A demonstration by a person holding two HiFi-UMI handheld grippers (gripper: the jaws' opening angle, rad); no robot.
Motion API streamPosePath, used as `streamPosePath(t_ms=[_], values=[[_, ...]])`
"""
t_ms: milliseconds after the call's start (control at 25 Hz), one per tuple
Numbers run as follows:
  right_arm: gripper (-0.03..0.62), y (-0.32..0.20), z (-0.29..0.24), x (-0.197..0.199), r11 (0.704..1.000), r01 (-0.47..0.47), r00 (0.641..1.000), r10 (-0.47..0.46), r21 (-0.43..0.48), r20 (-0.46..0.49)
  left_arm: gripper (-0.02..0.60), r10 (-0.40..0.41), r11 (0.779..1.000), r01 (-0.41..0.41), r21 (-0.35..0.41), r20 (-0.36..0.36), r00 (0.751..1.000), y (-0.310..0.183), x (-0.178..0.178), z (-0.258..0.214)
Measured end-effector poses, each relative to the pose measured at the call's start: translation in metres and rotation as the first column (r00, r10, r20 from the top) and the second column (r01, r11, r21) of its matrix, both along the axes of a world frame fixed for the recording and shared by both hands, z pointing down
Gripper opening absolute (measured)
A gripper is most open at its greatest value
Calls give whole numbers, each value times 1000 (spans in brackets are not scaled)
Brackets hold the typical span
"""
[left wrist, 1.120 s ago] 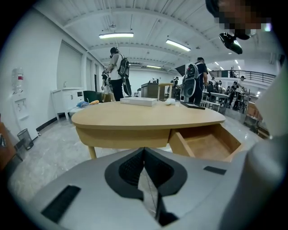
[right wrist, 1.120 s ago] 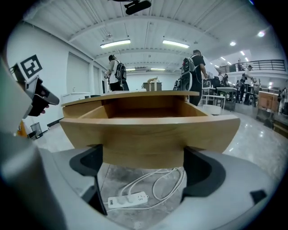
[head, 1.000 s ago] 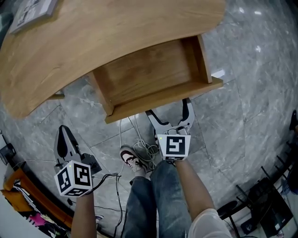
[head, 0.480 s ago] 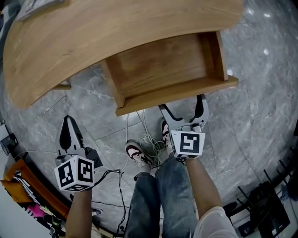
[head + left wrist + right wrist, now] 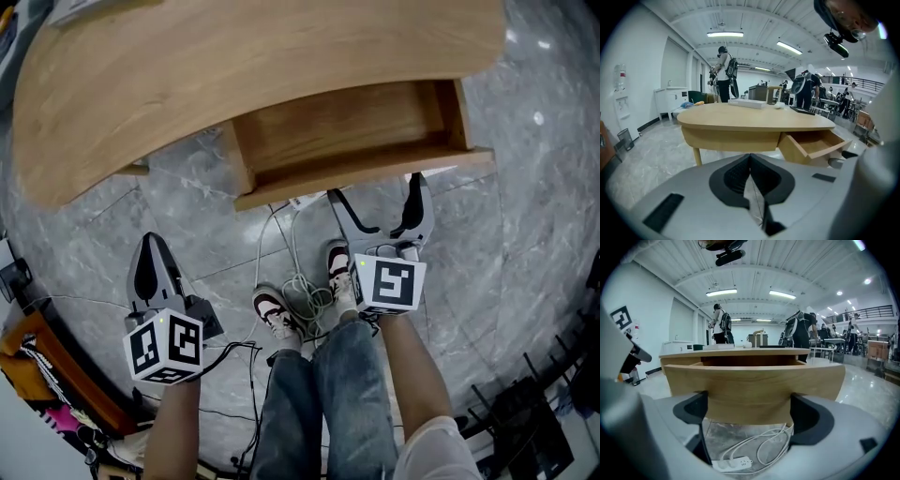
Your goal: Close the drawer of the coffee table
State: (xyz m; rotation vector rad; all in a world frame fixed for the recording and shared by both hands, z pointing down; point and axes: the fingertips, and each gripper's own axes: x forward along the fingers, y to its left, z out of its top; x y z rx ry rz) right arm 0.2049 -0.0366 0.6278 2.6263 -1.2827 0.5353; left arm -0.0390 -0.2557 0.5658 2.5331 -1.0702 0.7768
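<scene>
The wooden coffee table (image 5: 234,66) fills the top of the head view, and its drawer (image 5: 342,127) stands partly pulled out toward me. My right gripper (image 5: 377,192) is open, its two fingertips up against the drawer front (image 5: 366,173). In the right gripper view the drawer front (image 5: 750,385) spans the gap between the wide-apart jaws of the right gripper (image 5: 750,411). My left gripper (image 5: 153,242) hangs shut and empty over the floor to the left, apart from the table. In its own view the left gripper (image 5: 751,157) faces the table (image 5: 754,119) and the open drawer (image 5: 815,145).
A white power strip (image 5: 733,464) and coiled cable (image 5: 298,281) lie on the grey marble floor under the drawer. The person's shoes (image 5: 272,314) and jeans are just behind them. An orange object (image 5: 37,375) sits at the left, a black rack (image 5: 525,412) at the lower right. People stand beyond the table (image 5: 724,70).
The drawer has slid partway into the table, with less of its inside showing. My right gripper has moved forward with the drawer front. The left gripper has kept its place.
</scene>
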Motion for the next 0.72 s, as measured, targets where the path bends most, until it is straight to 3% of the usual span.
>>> streamPosePath(t_ms=[720], values=[[557, -27, 5, 29, 1000, 6, 1000, -5, -30, 24, -3, -108, 994, 108, -7, 8, 994, -25, -26, 2]])
